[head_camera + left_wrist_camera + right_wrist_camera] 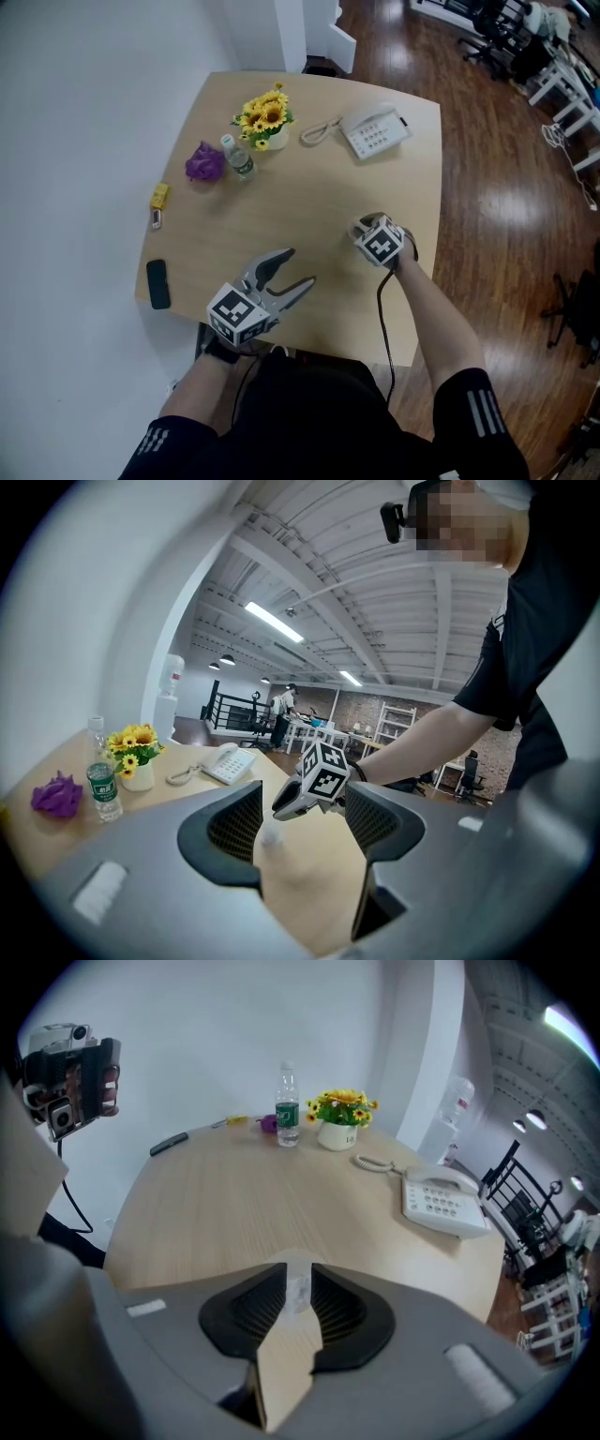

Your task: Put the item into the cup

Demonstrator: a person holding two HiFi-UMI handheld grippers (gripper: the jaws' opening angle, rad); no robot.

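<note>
A small clear, whitish item [298, 1290] stands on the wooden table [309, 187] right at the tips of my right gripper [298, 1283]. The jaws stand narrowly apart on either side of it, and I see no pad pressing on it. In the head view the right gripper [367, 228] points steeply down at the table and hides the item. From the left gripper view, the same item [272, 837] shows just below the right gripper [286, 805]. My left gripper [298, 270] hovers near the front edge, open and empty. No cup is plainly visible.
At the back stand a white pot of yellow flowers [267, 117], a water bottle [240, 157], a purple crumpled thing [204, 162] and a white desk phone [375, 131]. A yellow item [159, 195] and a black flat device [157, 283] lie by the left edge.
</note>
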